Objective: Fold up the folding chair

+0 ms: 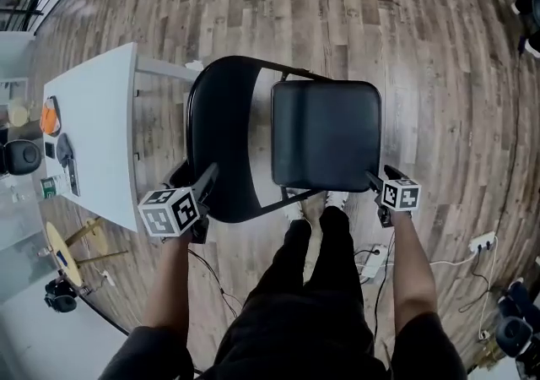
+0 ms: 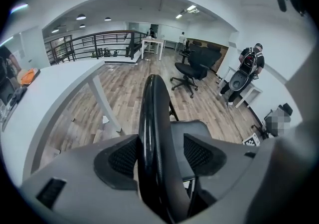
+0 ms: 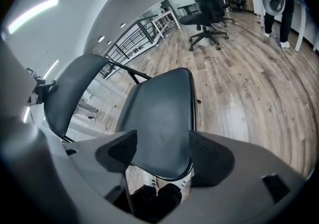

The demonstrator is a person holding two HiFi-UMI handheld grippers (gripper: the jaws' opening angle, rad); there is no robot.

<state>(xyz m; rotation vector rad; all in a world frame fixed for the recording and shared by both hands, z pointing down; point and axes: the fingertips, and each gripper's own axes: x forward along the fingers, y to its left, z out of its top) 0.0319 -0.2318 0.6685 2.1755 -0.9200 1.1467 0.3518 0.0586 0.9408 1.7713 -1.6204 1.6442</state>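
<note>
Folding chair (image 1: 253,142): we see it standing on the wood floor (image 1: 439,74), just ahead of both pairs of jaws. It is not folded, and the seat sits out from the backrest.

Left gripper (image 1: 207,176): its jaws are spread wide. From the left gripper view we read them as not clamped on anything.

Between the left jaws: the black backrest (image 2: 152,118) runs edge-on up the gap of the left gripper (image 2: 159,156). It sits close by the left pad, and a gap shows on the right pad's side.

Beyond the left jaws: the seat (image 2: 192,127) lies just past the right pad. An office chair (image 2: 189,71) stands well beyond it.

Right gripper (image 1: 371,180): its jaws are also wide apart, and we see nothing pinched.

Between the right jaws: in the right gripper view the near rounded edge of the seat (image 3: 162,113) fills the gap of the right gripper (image 3: 162,156). We cannot tell whether either pad touches it.

Left of the right jaws: the backrest (image 3: 75,88) curves up, well apart from them.

Below the right jaws: our dark trouser legs (image 1: 312,285) and pale shoes show under the seat's edge.

White table (image 1: 97,133): it stands just outside the left jaws, on the backrest's side.

On the table: an orange thing (image 1: 51,116) and a few dark things lie at its far edge, too small for us to name.
</note>
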